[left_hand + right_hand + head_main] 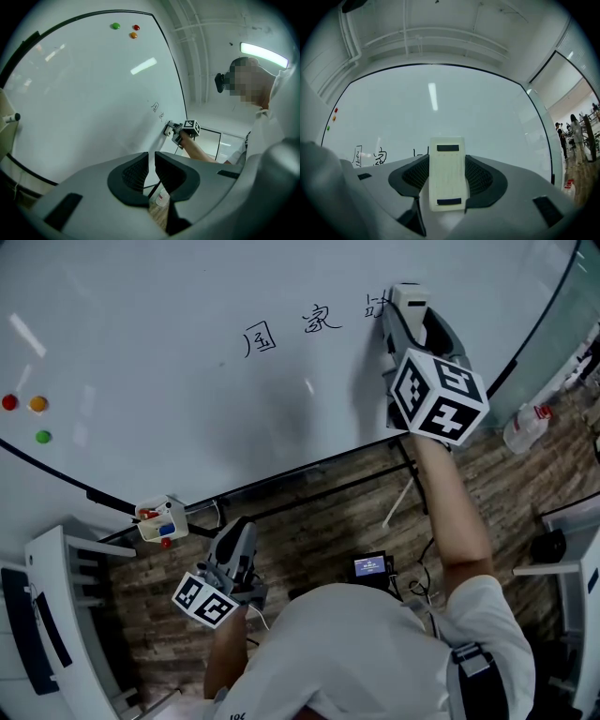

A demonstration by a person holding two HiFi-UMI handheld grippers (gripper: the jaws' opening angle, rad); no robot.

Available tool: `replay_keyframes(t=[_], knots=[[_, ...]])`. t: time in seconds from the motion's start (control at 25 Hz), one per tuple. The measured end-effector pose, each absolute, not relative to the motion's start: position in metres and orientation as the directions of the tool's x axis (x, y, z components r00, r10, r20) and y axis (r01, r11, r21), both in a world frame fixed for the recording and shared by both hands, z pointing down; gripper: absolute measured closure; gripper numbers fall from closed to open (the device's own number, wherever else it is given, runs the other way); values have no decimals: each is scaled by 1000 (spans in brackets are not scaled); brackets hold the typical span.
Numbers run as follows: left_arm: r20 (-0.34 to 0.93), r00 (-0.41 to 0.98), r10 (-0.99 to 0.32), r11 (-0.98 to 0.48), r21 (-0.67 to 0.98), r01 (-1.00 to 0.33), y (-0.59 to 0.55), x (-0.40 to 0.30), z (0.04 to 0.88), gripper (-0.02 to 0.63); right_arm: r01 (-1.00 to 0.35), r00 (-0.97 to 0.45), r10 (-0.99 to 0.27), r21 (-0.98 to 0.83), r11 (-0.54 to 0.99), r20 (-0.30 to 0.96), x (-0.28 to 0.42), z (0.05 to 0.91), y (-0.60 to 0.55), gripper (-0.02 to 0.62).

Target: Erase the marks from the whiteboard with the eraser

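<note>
- White board point(187, 296) across the top of the head view, black-framed, also filling the right gripper view.
- Black marks point(291, 326) in a row at the board's upper middle: two whole characters, then a third partly hidden behind the eraser point(410, 298).
- Right arm stretched forward and up, bare forearm nearly straight, right gripper point(406, 320) at the right end of the row.
- Right jaws closed on the eraser point(448, 173), one pad on each long side. Cream block upright between them, two dark strips on its back, far end toward the board.
- Eraser against or just off the board surface; contact not confirmable.
- In the right gripper view, marks point(370, 157) low and to the left of the eraser.
- Left arm bent, held low and close to the body. Left gripper point(236, 538) below the board's lower frame, over wood floor point(309, 531), well apart from the marks.
- Left jaws narrow: a thin slit between the pads, nothing in it. In its own view, left gripper point(150, 171) aimed up along the board.
- Red, orange and green magnets point(37, 403) near the board's left edge, well apart from the marks.
- Small box point(159, 519) with red and blue items at the lower frame, near the left gripper.
- Clear bottle point(525, 427) on the floor, to the right of the right gripper.
</note>
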State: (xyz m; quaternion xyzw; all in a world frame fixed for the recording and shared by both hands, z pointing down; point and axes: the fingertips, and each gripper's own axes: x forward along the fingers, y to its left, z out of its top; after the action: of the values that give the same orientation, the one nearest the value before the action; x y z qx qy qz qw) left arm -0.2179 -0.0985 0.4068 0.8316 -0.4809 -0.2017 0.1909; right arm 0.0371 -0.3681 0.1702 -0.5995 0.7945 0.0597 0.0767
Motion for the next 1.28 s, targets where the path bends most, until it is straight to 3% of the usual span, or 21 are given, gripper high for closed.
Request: replay_keyframes(t=[1.28], knots=[[-169, 445, -879, -463, 521, -717, -74, -264, 414, 574, -946, -321, -928, 23, 323, -190, -50, 180, -334, 342]])
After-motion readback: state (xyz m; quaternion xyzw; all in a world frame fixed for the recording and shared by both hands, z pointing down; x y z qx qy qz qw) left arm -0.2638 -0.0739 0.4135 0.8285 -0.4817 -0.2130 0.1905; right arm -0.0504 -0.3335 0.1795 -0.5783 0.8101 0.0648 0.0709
